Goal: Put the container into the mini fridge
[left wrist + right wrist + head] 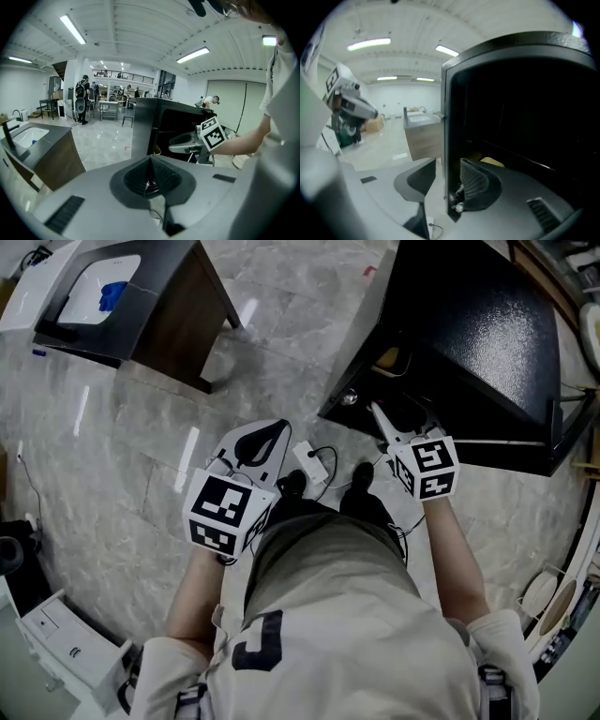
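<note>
- Container: only a yellow part shows, low down in the dark opening of the mini fridge near its left front corner. In the right gripper view the same yellow patch lies inside, just behind the far finger. Shape and lid cannot be made out. Neither gripper touches it.
- Mini fridge: a black box with a glossy top, standing on the floor, front open and interior dark. A small round metal foot sits at its lower front corner.
- Right gripper: fingers well apart, gripping nothing. An upright black front edge of the fridge stands between them, one finger inside the opening and the other outside.
- Left gripper: held beside the person's left thigh, well apart from the fridge. Its fingers are closed tip to tip with nothing between them.
- Sink: white basin set in a dark-topped, brown-sided counter, with a blue item inside.
- Floor: grey marbled tiles with a sheen. A white plug block with a thin cable lies just ahead of the person's black shoes.
- Room: a large white hall with ceiling strip lights. Tables and several standing people are far off in the left gripper view.
</note>
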